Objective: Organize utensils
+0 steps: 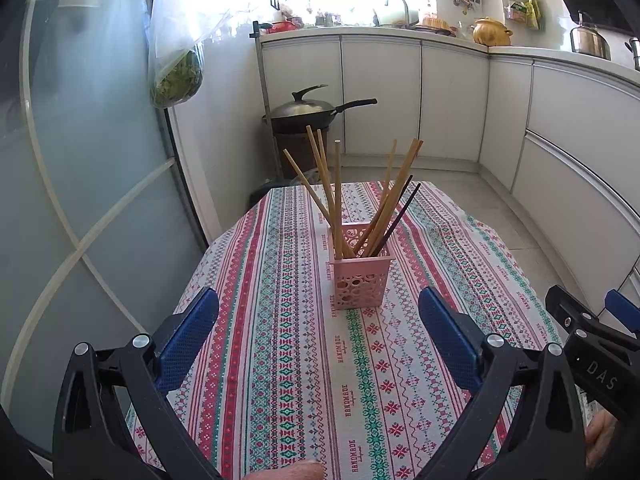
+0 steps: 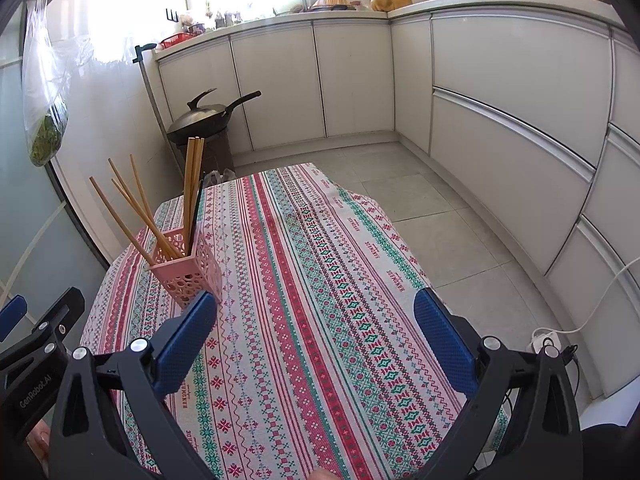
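Observation:
A pink perforated holder (image 1: pixel 359 270) stands upright on the patterned tablecloth (image 1: pixel 280 360), in the middle of the left wrist view. Several wooden chopsticks (image 1: pixel 336 196) and two dark ones (image 1: pixel 400 212) lean out of it. My left gripper (image 1: pixel 318 312) is open just short of the holder, nothing between its blue pads. In the right wrist view the holder (image 2: pixel 188 270) sits at the left, just beyond the left pad. My right gripper (image 2: pixel 316 316) is open over bare cloth (image 2: pixel 320 280). Each view shows the other gripper at its edge: the right gripper (image 1: pixel 592 324) and the left gripper (image 2: pixel 36 336).
White kitchen cabinets (image 2: pixel 500 128) curve around the far side and right. A lidded wok (image 1: pixel 304 114) rests on a dark stand beyond the table. A bag of greens (image 1: pixel 176 76) hangs at the left by a glass door. A power strip (image 2: pixel 544 338) lies on the tiled floor.

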A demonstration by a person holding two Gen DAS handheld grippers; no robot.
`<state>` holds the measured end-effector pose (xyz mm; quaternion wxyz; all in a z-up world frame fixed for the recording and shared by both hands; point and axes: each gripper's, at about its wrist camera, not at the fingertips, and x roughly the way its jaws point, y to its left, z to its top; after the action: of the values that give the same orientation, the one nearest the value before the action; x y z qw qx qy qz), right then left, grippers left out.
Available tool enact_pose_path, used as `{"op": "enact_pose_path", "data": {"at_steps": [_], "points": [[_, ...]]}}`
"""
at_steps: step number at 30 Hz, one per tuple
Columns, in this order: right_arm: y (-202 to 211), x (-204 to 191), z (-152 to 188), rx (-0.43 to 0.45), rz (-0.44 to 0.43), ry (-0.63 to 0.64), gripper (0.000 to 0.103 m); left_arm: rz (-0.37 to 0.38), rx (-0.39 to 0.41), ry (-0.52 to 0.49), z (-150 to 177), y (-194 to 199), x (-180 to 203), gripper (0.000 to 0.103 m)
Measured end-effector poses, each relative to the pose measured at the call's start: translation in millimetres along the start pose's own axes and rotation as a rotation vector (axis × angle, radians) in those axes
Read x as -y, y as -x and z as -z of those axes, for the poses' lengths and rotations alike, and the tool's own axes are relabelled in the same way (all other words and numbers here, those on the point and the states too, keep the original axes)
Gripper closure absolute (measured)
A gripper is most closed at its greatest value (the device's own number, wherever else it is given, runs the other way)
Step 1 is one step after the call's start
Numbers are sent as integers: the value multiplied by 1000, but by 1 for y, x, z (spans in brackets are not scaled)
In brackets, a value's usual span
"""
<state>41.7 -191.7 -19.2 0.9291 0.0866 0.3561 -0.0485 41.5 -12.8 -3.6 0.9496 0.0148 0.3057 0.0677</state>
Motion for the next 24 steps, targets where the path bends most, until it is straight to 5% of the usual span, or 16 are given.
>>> {"op": "enact_pose_path", "data": {"at_steps": [24], "points": [[-1, 0, 2, -13, -2, 5, 7, -9, -1, -11, 2, 0, 2, 7]]}}
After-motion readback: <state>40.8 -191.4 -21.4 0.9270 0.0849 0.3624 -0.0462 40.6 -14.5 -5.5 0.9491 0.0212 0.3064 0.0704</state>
